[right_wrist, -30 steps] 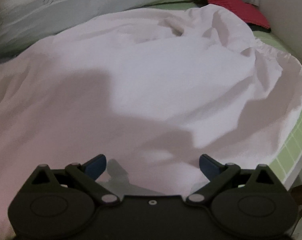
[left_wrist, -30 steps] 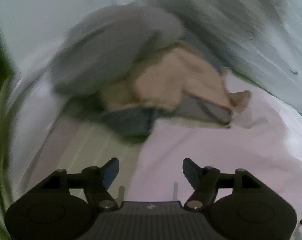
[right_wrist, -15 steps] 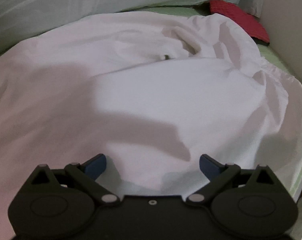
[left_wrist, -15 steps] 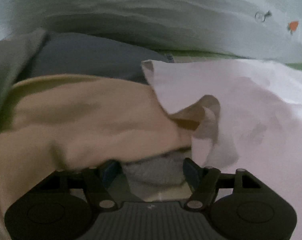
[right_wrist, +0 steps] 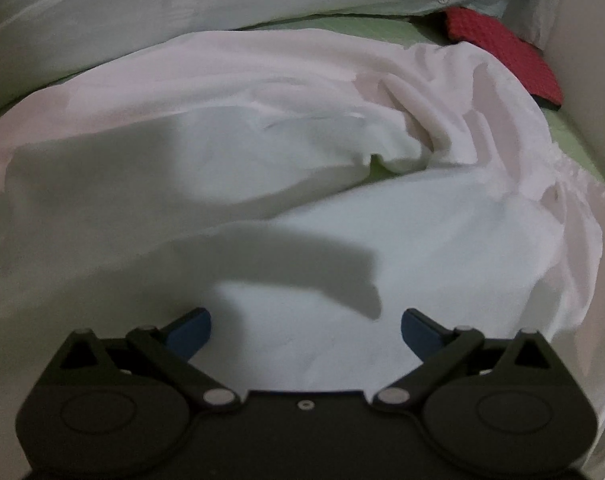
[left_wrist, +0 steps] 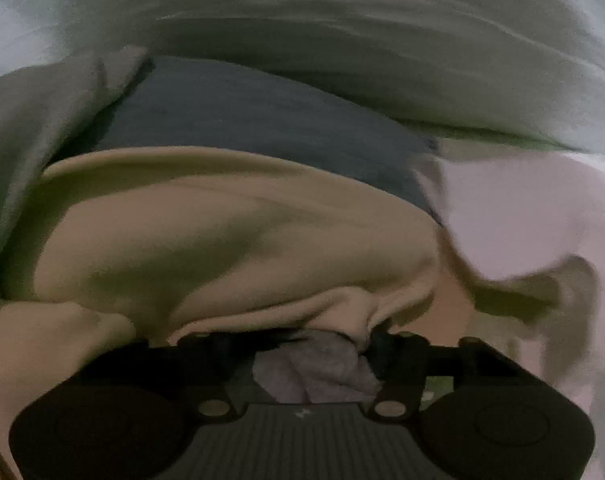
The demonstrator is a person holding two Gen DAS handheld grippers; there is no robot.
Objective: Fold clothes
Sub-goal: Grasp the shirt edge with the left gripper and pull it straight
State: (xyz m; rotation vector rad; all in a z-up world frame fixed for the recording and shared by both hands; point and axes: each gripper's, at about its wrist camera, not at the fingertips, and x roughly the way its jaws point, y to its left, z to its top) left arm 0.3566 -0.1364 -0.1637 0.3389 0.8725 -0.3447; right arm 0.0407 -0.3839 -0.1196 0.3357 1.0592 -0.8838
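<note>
Clothes: one beige garment between the closing left jaws, one white under wide right jaws.

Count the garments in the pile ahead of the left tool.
4: beige top in front, dark blue one behind, grey one left, grey cloth underneath. More may be hidden.
</note>
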